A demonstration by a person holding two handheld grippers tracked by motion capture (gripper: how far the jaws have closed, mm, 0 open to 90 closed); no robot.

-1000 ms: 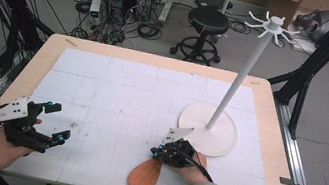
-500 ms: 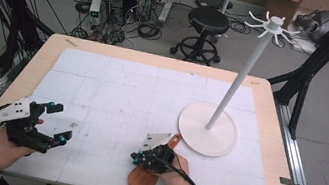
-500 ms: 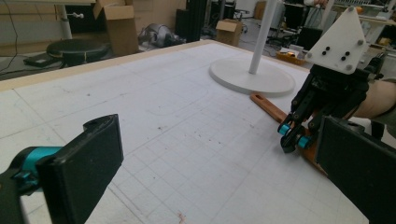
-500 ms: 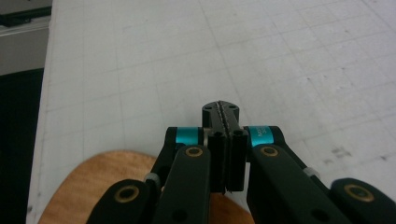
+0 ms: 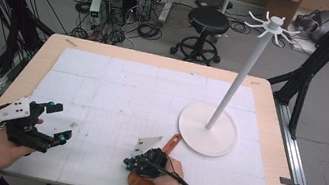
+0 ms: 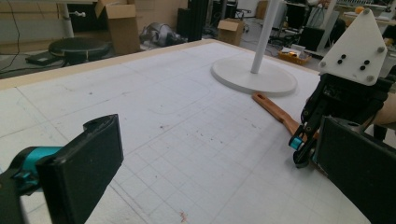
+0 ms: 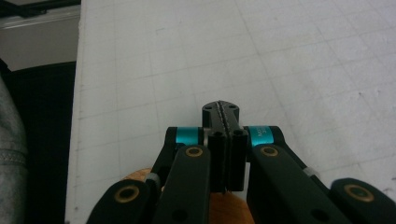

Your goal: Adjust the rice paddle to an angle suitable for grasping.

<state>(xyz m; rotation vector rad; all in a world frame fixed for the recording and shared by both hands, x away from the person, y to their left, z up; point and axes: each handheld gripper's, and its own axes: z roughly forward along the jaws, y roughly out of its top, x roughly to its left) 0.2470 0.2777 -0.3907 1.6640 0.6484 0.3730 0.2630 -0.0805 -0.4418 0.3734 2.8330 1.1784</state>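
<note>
A wooden spoon (image 5: 169, 146) lies on the white mat near the front edge, its handle (image 6: 275, 109) pointing toward the stand's base. My right gripper (image 5: 128, 163) lies over the spoon's middle with its tips pointing left. Its jaws are shut flat against each other (image 7: 221, 111) with nothing between them, and the spoon's wood (image 7: 229, 210) shows underneath. The left gripper (image 5: 60, 123) hovers open at the front left, well apart from the spoon. Between its wide jaws (image 6: 217, 135) I see the right gripper (image 6: 299, 149) and bare mat.
A white rack stand rises from a round base (image 5: 207, 130) at the right of the mat, its pole (image 5: 242, 70) leaning up to a hooked crown. The gridded mat (image 5: 132, 92) covers most of the wooden table. A stool and cables stand on the floor beyond.
My right gripper has moved left and toward the front, from beside the stand's base to over the spoon. The spoon has barely shifted. The left gripper has stayed put.
</note>
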